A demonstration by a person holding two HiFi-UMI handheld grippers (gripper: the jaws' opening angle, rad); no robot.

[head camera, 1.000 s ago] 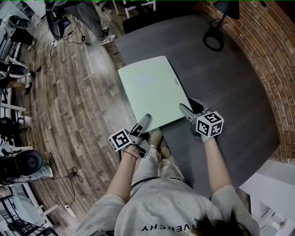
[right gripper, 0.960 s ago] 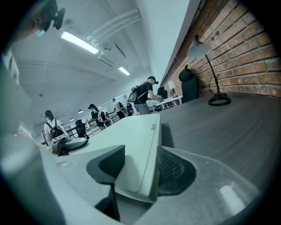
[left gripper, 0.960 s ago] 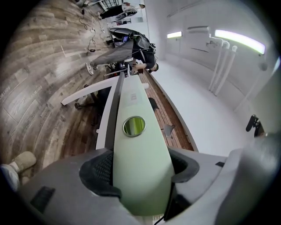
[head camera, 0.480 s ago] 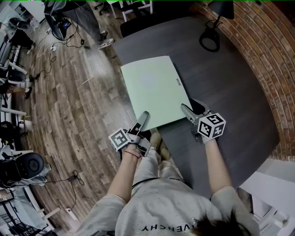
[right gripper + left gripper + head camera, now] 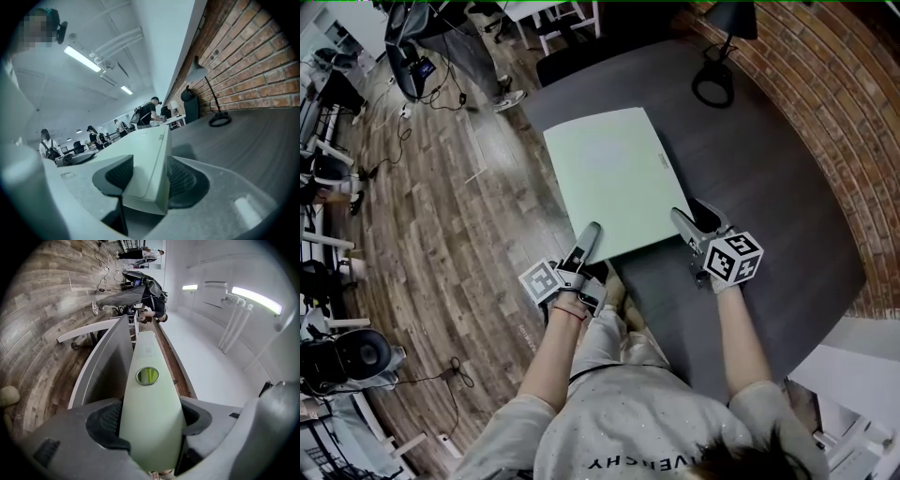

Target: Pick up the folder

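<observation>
The folder [image 5: 614, 178] is a thick pale green binder, and each gripper clamps one near corner of it over the dark table [image 5: 769, 187]. My left gripper [image 5: 592, 231] grips the near left corner; its jaws have just closed a little further on the spine. In the left gripper view the folder [image 5: 149, 394] runs edge-on between the pads, ring hole showing, with the left gripper [image 5: 150, 419] shut on it. My right gripper [image 5: 681, 218] grips the near right corner. The right gripper view shows the folder [image 5: 149, 161] pressed between both pads of the right gripper [image 5: 149, 182].
A black desk lamp [image 5: 713, 84] stands at the table's far end beside a brick wall [image 5: 848, 103]. Wooden floor [image 5: 441, 206] lies left of the table, with cables and office chairs further off. People stand in the background of the gripper views.
Both grippers have risen a little with the folder held between them, and the folder's far end sits slightly higher in the head view.
</observation>
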